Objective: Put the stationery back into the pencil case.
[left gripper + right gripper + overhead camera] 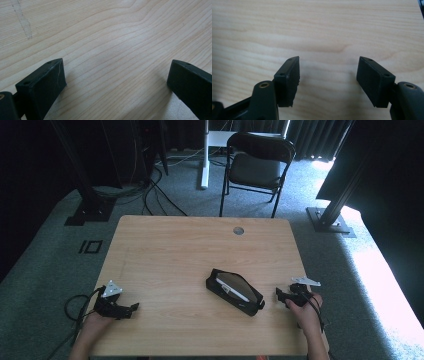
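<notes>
Two grippers, one pouch, one counter, one chair: that is the count. Nearest in the high view are the person's two hands at the near edge of the counter [165,245]. The left gripper [131,308] lies low on the wood with its jaws pointing toward the middle of the counter. The right gripper [279,293] points its jaws at the one black pouch [235,291], which lies just ahead of them, close but apart, and well away from the left jaws. The pouch is unzipped, a pale flat item showing inside it; what that item is cannot be told. Beyond the jaws and the pouch, one round grommet hole [238,230] sits near the far edge, and one black folding chair [257,167] stands on the carpet behind the counter.

The left gripper view shows the left gripper [115,75] with jaws spread wide, bare wood grain between them and a faint scuff mark [23,22] far ahead to the left. The right gripper view shows the right gripper [328,72] with jaws spread too, bare wood between them; the high view gives the pouch's whole shape and its gap from those jaws.
</notes>
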